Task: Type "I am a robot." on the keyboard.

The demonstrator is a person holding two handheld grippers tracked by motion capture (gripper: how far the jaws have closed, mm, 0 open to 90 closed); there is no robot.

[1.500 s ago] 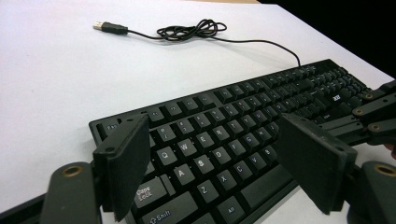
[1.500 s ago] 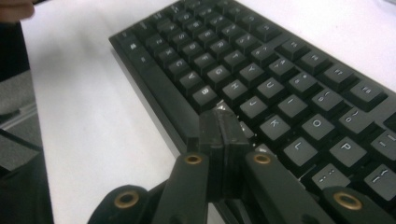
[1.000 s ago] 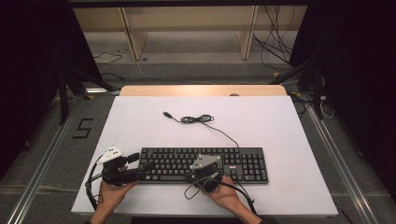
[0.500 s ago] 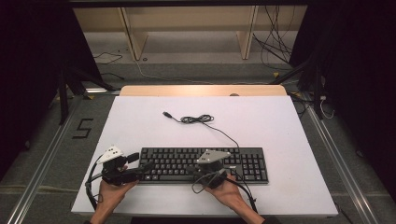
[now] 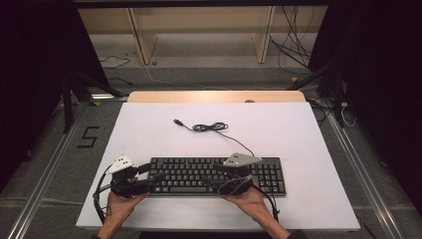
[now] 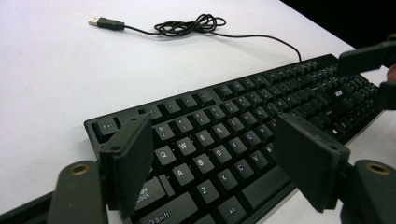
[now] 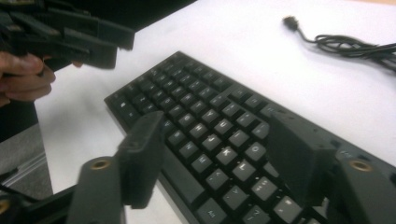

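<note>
A black keyboard [image 5: 219, 175] lies near the front edge of the white table [image 5: 278, 129], and its thin cable [image 5: 209, 127] runs back in a loose coil to a USB plug [image 5: 177, 121]. My left gripper [image 5: 154, 175] is open at the keyboard's left end, its pads astride the letter keys [image 6: 212, 135] without touching them. My right gripper [image 5: 213, 177] hovers over the middle keys and points left. Its jaws have just been opening, and they now stand open above the keys [image 7: 215, 135] with nothing between them. The keyboard [image 7: 205, 107] fills the space under them.
A wooden strip [image 5: 214, 96] borders the table's far edge, with shelf legs and loose cables on the floor behind. Metal rails [image 5: 45, 189] run along both sides of the table. The other hand's gripper [image 7: 112, 42] hangs at the top left in the right gripper view.
My right gripper has lifted and moved to the right along the keyboard, and its jaws have gone from shut to open. The left gripper has stayed where it was.
</note>
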